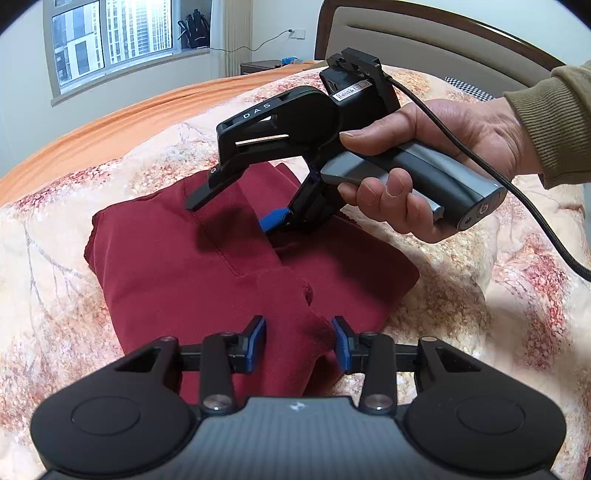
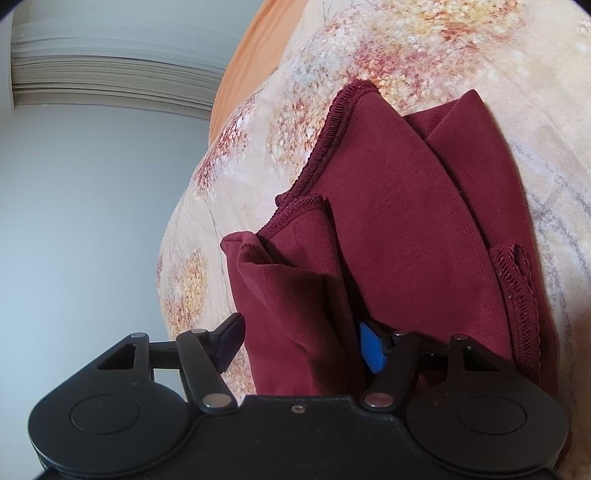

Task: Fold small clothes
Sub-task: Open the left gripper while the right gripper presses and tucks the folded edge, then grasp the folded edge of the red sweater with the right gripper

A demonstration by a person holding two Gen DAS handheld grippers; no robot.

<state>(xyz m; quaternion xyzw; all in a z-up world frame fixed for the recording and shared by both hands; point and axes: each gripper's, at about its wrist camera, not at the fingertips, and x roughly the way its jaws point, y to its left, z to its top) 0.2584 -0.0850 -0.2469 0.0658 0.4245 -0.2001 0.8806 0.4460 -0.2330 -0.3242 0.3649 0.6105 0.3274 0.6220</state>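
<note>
A dark red garment [image 1: 221, 258] lies partly folded on the bed. My left gripper [image 1: 299, 341] is open, its blue pads on either side of a raised fold at the garment's near edge. My right gripper [image 1: 236, 206], held in a hand, comes down on the garment's far side with its jaws spread wide, one blue pad against the cloth. In the right wrist view the garment [image 2: 388, 221] fills the middle, and my right gripper [image 2: 301, 345] is open with a thick fold of cloth between its fingers.
The bed has a floral beige quilt [image 1: 461, 295] over an orange sheet [image 1: 122, 118]. A dark headboard [image 1: 443, 33] stands behind on the right. A window [image 1: 110, 37] and a nightstand [image 1: 266, 66] are at the back. A black cable [image 1: 535, 210] trails from the right gripper.
</note>
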